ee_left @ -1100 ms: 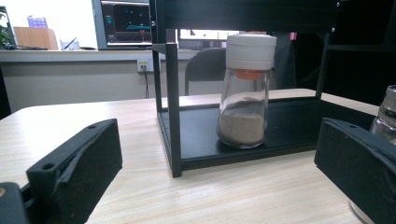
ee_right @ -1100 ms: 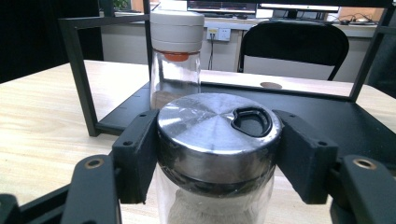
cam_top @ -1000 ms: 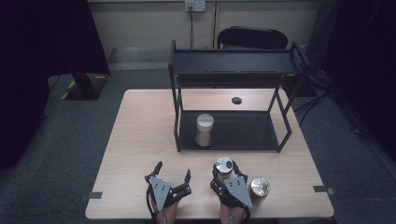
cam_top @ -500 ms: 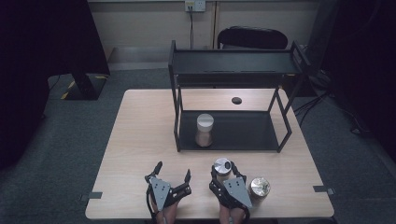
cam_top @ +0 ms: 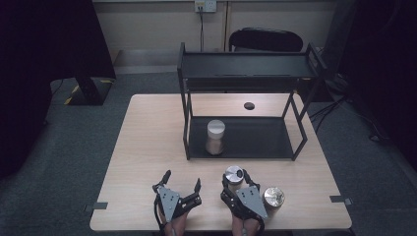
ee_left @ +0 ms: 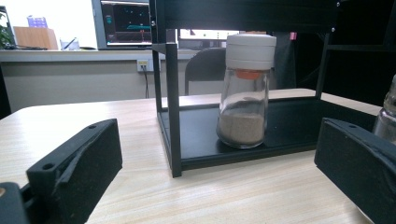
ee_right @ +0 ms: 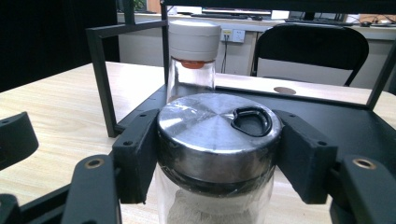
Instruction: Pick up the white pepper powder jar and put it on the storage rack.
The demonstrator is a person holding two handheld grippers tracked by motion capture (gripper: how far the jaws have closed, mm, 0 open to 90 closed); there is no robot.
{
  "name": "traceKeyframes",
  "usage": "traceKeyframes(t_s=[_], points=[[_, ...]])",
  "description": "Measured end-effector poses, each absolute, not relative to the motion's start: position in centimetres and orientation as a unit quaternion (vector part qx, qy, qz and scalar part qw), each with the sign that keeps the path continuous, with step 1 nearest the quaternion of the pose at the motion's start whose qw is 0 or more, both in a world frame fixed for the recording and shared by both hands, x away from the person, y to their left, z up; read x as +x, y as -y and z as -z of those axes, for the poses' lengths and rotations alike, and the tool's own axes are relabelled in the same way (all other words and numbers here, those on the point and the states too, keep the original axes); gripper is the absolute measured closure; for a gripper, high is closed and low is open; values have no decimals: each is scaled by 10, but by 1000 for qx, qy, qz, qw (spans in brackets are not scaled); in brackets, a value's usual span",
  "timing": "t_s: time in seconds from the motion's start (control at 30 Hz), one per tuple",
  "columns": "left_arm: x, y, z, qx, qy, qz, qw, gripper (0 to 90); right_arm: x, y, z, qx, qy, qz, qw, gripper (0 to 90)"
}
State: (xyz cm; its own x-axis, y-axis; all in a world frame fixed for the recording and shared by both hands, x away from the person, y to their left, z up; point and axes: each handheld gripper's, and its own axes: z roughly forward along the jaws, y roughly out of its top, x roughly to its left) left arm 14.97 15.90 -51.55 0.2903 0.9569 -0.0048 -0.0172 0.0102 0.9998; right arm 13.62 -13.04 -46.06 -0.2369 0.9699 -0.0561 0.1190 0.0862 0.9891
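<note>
A silver-lidded jar [ee_right: 218, 140], a white-capped shaker [ee_left: 245, 91], a black rack [cam_top: 246, 73], a pale wood table [cam_top: 147, 137].

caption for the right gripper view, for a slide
Right gripper clamped on a steel-capped shaker, facing a white-capped jar on the black rack.

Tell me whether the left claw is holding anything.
No: in the left gripper view, the left claw stands wide open over bare wooden table, short of the black metal rack.

A white-capped jar [cam_top: 215, 136] stands on the black rack's [cam_top: 300, 140] lower shelf
</note>
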Motion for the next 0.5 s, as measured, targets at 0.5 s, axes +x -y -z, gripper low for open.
traceKeyframes(t_s=[0.5], points=[[150,-159,515,562,-419,-424,574,3,136,136,450,440,-613,-511,413,350]])
